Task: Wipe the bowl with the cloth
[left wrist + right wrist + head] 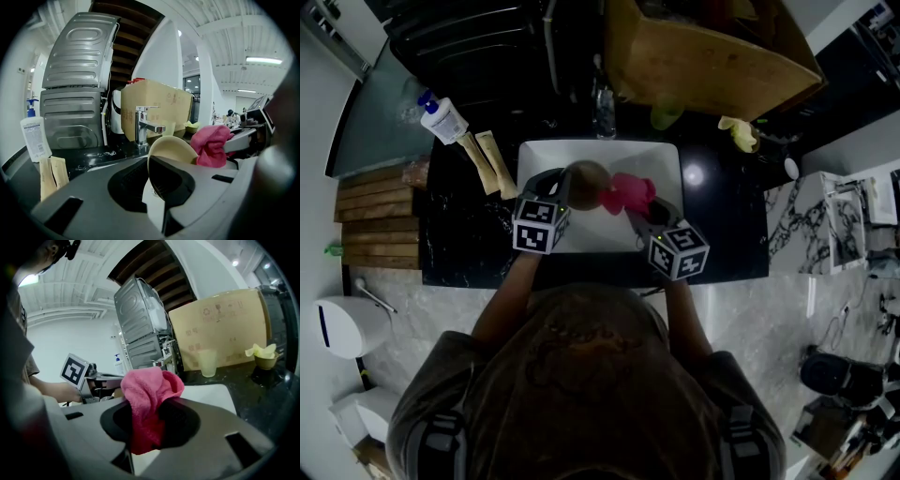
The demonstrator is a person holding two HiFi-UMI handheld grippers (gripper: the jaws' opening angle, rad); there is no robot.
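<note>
My left gripper is clamped on the rim of the cream round bowl and holds it on edge over the middle of the white rectangular sink. The bowl's hollow faces the other tool. My right gripper is closed on a bunched pink terry cloth, whose free wad pokes out past the jaws and sits against the bowl's right side.

To wipe well, I think I should push that wad into the hollow, not skim the rim. I'd sweep in short arcs and turn the bowl a little with the left wrist. I'd press gently, because a grip on the rim alone could let the bowl pivot or slip. Everything should stay above the basin, short of the chrome tap at the sink's back edge.
</note>
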